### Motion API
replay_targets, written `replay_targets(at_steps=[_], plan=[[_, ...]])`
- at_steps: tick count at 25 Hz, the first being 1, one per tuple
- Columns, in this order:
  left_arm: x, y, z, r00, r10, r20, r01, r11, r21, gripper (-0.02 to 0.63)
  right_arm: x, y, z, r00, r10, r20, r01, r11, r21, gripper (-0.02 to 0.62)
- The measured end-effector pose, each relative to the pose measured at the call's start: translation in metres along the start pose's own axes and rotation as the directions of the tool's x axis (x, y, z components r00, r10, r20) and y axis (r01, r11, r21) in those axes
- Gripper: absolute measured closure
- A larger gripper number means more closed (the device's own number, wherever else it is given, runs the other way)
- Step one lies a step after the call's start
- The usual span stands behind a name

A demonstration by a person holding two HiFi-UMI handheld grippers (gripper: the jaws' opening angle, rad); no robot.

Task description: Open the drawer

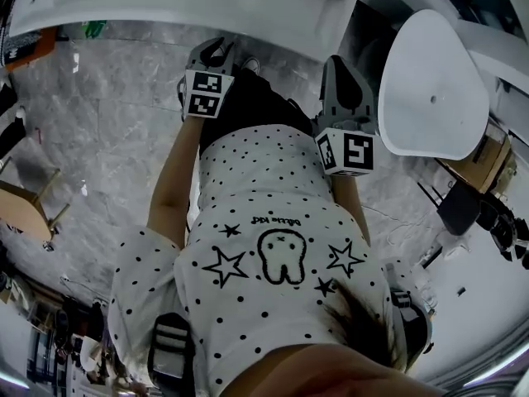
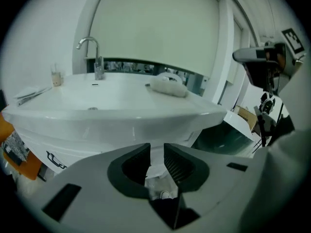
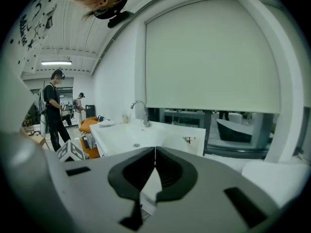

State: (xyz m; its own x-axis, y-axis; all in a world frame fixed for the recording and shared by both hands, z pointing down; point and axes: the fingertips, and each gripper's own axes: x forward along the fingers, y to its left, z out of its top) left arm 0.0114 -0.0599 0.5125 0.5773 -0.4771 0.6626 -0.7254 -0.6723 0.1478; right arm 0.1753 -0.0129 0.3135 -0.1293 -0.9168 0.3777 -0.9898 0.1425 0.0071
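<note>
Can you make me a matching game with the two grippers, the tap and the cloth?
Things: 1 left gripper; 2 right gripper; 3 curved shiny metal tap; 4 crumpled white cloth.
States: A lying on the white sink top; B jaws apart; C standing upright; D jaws together.
Pairs: 1-B, 2-D, 3-C, 4-A.

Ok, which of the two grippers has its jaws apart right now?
The left gripper: a clear gap shows between its jaws, with nothing gripped in it. The right gripper has its jaw tips touching.
</note>
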Motion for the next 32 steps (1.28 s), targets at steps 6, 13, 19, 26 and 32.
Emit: replay_targets(at_steps=[6, 13, 19, 26, 32], plan=[[0.061, 0.006, -0.052, 0.993, -0.005, -0.115, 0.006, 1.000, 0.013, 0.507, 0.016, 0.009, -0.008, 1.000, 0.016, -0.019, -0.016, 0.999, 0.036, 0.581], [0.123, 0.017, -0.097, 0.984, 0.002, -0.175, -0.017, 0.996, -0.085, 0.459, 0.023, 0.015, -0.033, 0.997, 0.026, -0.069, -0.023, 0.998, 0.051, 0.581], [0.159, 0.021, -0.120, 0.983, 0.003, -0.185, -0.027, 0.991, -0.129, 0.437, 0.028, 0.017, -0.047, 0.996, 0.025, -0.086, -0.017, 0.996, 0.087, 0.581], [0.187, 0.027, -0.126, 0.982, 0.056, -0.178, -0.088, 0.980, -0.176, 0.423, 0.022, 0.008, -0.066, 0.991, 0.008, -0.134, 0.006, 0.995, 0.104, 0.581], [0.200, 0.035, -0.124, 0.982, 0.087, -0.165, -0.123, 0.968, -0.220, 0.423, 0.019, 0.009, -0.075, 0.988, 0.006, -0.156, 0.012, 0.994, 0.111, 0.581]])
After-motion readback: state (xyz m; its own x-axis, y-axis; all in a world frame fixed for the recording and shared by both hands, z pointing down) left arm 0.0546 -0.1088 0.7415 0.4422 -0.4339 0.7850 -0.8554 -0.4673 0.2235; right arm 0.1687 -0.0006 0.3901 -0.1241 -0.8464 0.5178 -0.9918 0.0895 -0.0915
